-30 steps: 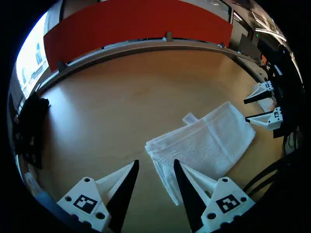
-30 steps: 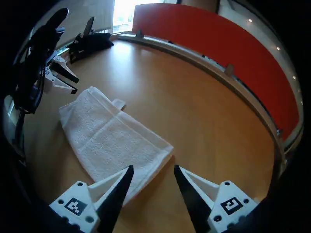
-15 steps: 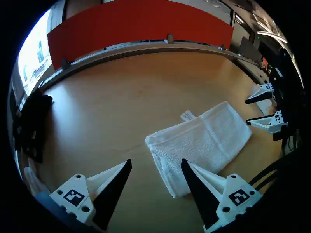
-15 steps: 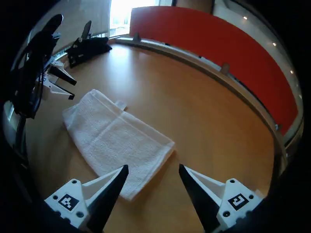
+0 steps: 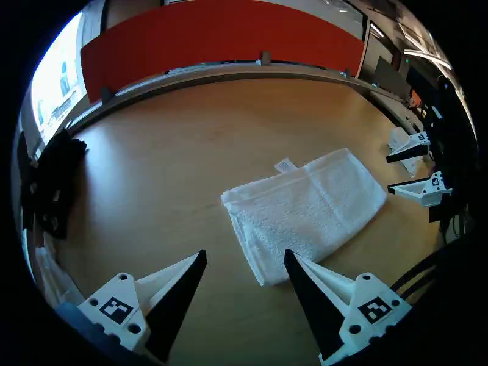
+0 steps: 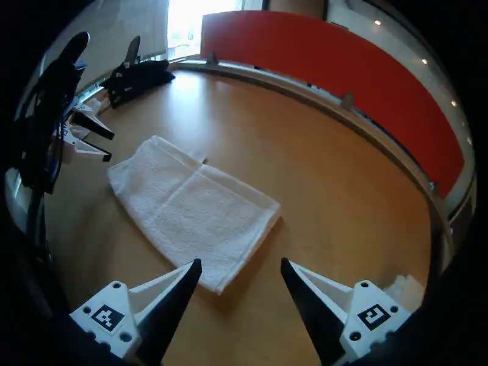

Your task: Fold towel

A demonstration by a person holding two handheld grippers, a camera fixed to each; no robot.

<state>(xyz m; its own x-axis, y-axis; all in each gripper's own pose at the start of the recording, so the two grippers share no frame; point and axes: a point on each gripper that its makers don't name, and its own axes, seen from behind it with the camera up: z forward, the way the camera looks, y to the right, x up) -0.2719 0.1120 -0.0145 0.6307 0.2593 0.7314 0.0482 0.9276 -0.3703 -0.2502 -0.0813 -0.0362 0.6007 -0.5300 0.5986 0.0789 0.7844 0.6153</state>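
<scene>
Left gripper (image 5: 244, 252), with white plastic fingers and black inner faces, reaches in from the bottom of the left gripper view, its jaws spread wide and holding nothing. Just above its fingertips is the near corner of a white terry towel (image 5: 305, 204), folded into a thick rectangle. The towel lies flat on a light brown wooden tabletop (image 5: 183, 140), right of centre in the frame. A small white label tag (image 5: 283, 165) sticks out from the towel's upper edge. At the right edge of that view the right gripper (image 5: 388, 174) hovers just beyond the towel's far end, jaws apart and empty. In the right gripper view that gripper's own fingers rise from the bottom of the frame, wide open, with the towel left of centre just above them. A long red partition panel (image 5: 219, 30) curves along the table's far edge at the top, and a black bundled object (image 5: 55, 177) sits at the left edge.
</scene>
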